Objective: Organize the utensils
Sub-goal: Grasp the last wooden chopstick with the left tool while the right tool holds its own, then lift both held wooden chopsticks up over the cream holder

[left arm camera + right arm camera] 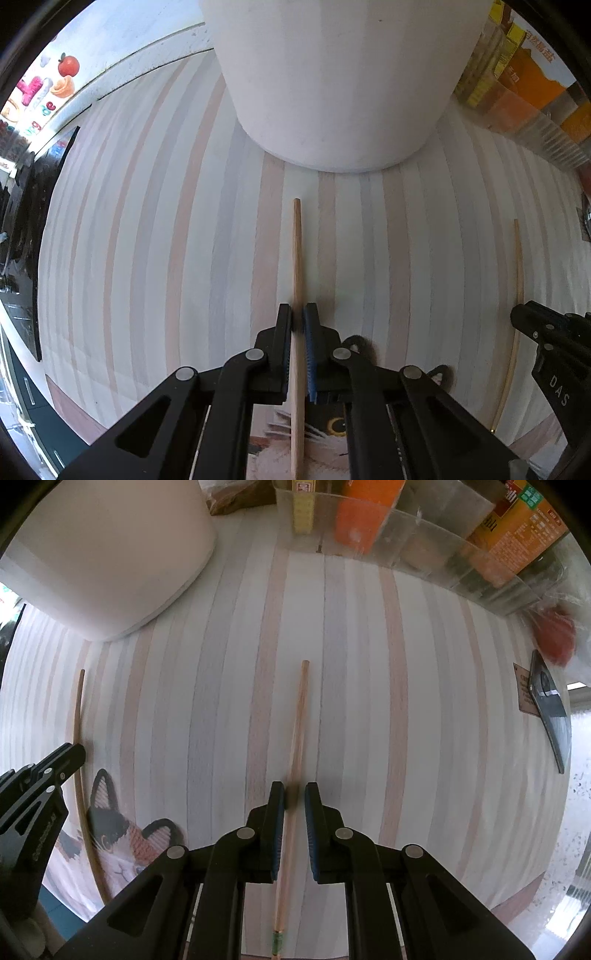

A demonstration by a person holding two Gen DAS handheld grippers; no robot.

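Observation:
Two wooden chopsticks lie on a striped cloth. In the left wrist view my left gripper (pixel 297 314) is shut on one chopstick (pixel 297 251), which points toward a white holder (pixel 343 85) just ahead. The other chopstick (pixel 518 266) lies to the right, beside my right gripper's finger (pixel 532 321). In the right wrist view my right gripper (pixel 294 794) straddles that chopstick (pixel 299 723), its jaws slightly apart around it. The left-held chopstick (pixel 78 720) and the left gripper's finger (pixel 59 760) show at the left. The white holder (pixel 107 554) stands far left.
A clear organizer (pixel 443 550) with orange and yellow packets lines the back. A dark phone (pixel 550 709) and a red object (pixel 556 638) are at the right. A cat picture (pixel 122 838) is on the cloth's near edge. A black stovetop (pixel 26 229) sits far left.

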